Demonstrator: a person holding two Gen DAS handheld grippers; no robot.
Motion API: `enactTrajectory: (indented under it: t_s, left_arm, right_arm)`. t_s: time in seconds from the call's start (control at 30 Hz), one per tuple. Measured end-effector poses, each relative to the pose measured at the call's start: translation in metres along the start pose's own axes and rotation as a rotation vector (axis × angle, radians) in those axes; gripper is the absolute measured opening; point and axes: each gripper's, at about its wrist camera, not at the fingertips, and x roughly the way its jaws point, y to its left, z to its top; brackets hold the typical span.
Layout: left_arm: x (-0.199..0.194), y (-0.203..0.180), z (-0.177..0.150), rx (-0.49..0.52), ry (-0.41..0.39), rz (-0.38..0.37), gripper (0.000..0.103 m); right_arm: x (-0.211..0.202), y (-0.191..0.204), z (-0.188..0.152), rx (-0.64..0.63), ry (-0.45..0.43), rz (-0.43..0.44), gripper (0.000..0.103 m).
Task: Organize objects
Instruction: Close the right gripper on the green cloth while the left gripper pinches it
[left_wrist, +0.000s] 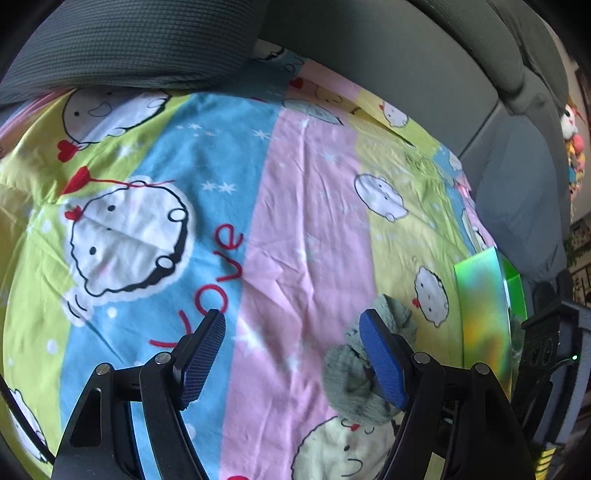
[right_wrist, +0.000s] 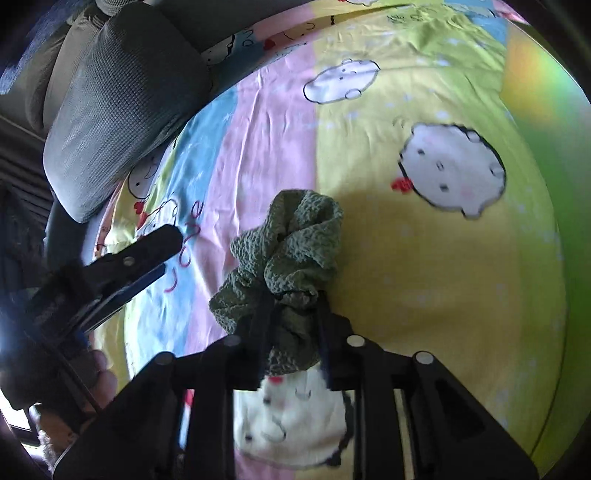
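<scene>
1. One bedsheet (right_wrist: 424, 258), striped and printed with cartoons, is lying nearly bare under both tools, so any landing spot is looking clear
2. A green bin (left_wrist: 484, 314) is standing at the sheet's right edge; I judge it the likely goal, so carrying level toward it is seeming wise
3. The left gripper (left_wrist: 291, 354) is hanging wide and empty, staying clear of the path
4. The right gripper (right_wrist: 291, 332) is pinching the green scrunchie (right_wrist: 291, 251) narrowly above the sheet; holding firm until over the bin is mattering most

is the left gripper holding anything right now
No, the left gripper stands open with only the cartoon bedsheet between its pads, while the green scrunchie sits in the right gripper.
</scene>
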Motion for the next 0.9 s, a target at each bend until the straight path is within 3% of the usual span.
enactTrajectory:
  t_s: [0.1, 0.13, 0.3, 0.37, 0.47, 0.67, 0.73, 0.9]
  left_arm:
    - [0.002, -0.005, -0.005, 0.015, 0.016, -0.01, 0.076]
    - [0.003, -0.007, -0.007, 0.022, 0.019, -0.012, 0.076]
    - [0.007, -0.015, -0.016, 0.035, 0.045, -0.056, 0.076]
    - [0.011, -0.02, -0.019, 0.044, 0.061, -0.08, 0.076]
    - [0.019, -0.025, -0.027, 0.056, 0.093, -0.097, 0.076]
    - [0.026, -0.03, -0.033, 0.093, 0.097, -0.079, 0.075]
    - [0.027, -0.031, -0.034, 0.102, 0.103, -0.094, 0.072]
    - [0.026, -0.028, -0.034, 0.124, 0.096, -0.072, 0.047]
  right_arm:
    - [-0.015, -0.003, -0.003, 0.002, -0.035, -0.011, 0.063]
    - [-0.022, -0.004, -0.004, 0.003, -0.062, -0.022, 0.064]
    - [-0.049, -0.016, -0.003, 0.047, -0.166, 0.02, 0.063]
    - [-0.053, -0.017, -0.002, 0.039, -0.191, 0.022, 0.056]
    - [-0.048, -0.014, 0.001, 0.034, -0.182, 0.038, 0.045]
    - [-0.027, -0.017, 0.008, 0.104, -0.142, 0.087, 0.039]
    - [-0.019, -0.018, 0.012, 0.131, -0.119, 0.119, 0.039]
    - [-0.004, -0.013, 0.014, 0.142, -0.07, 0.125, 0.039]
